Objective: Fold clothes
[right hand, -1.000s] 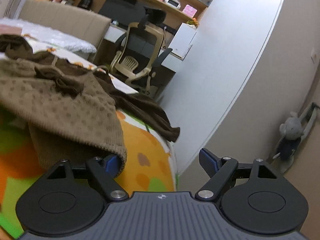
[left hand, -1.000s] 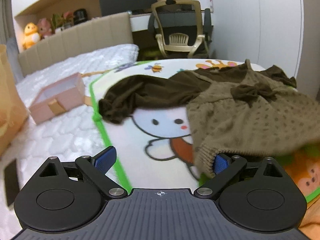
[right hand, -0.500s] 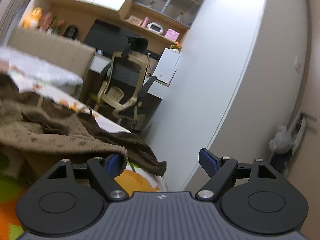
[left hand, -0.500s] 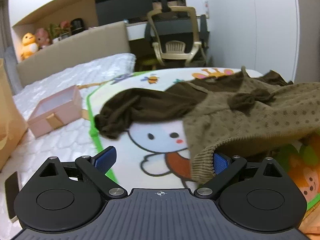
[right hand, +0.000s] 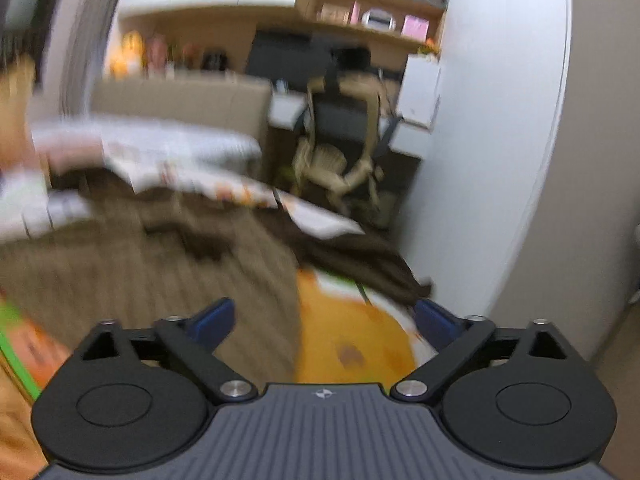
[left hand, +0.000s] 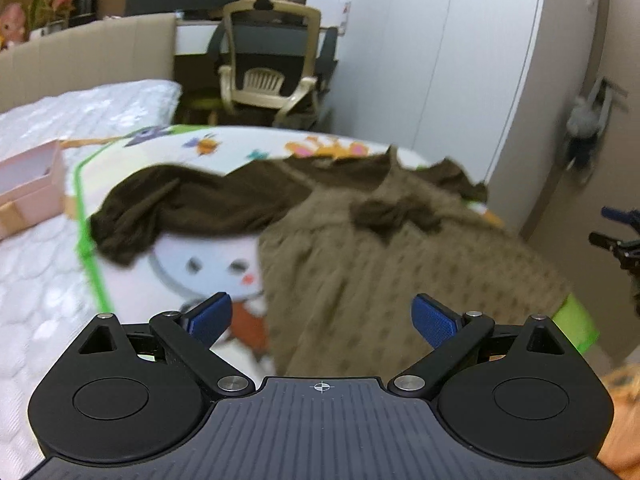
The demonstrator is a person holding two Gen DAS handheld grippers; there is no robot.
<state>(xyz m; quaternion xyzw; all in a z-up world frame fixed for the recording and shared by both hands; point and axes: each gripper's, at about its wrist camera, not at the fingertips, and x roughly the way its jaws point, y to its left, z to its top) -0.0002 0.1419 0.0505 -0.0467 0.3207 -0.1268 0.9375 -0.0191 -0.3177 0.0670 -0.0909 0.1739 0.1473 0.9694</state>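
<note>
An olive-brown knitted child's dress (left hand: 400,264) with a dark bow and dark brown sleeves (left hand: 188,208) lies spread on a cartoon play mat (left hand: 208,256) on the bed. My left gripper (left hand: 322,318) is open and empty, hovering above the dress's near hem. My right gripper (right hand: 324,320) is open and empty above the dress (right hand: 160,272), near the mat's orange corner (right hand: 352,344). The right wrist view is blurred. The right gripper also shows at the far right of the left wrist view (left hand: 620,236).
A pink box (left hand: 28,184) sits on the white mattress (left hand: 44,280) at left. A beige office chair (left hand: 272,76) and a desk stand beyond the bed. White wardrobe doors (left hand: 460,60) run along the right. A grey plush toy (left hand: 588,128) hangs on the wall.
Both grippers have let go of the dress hem and lifted back. The hem has dropped onto the mat and the dress now lies flatter.
</note>
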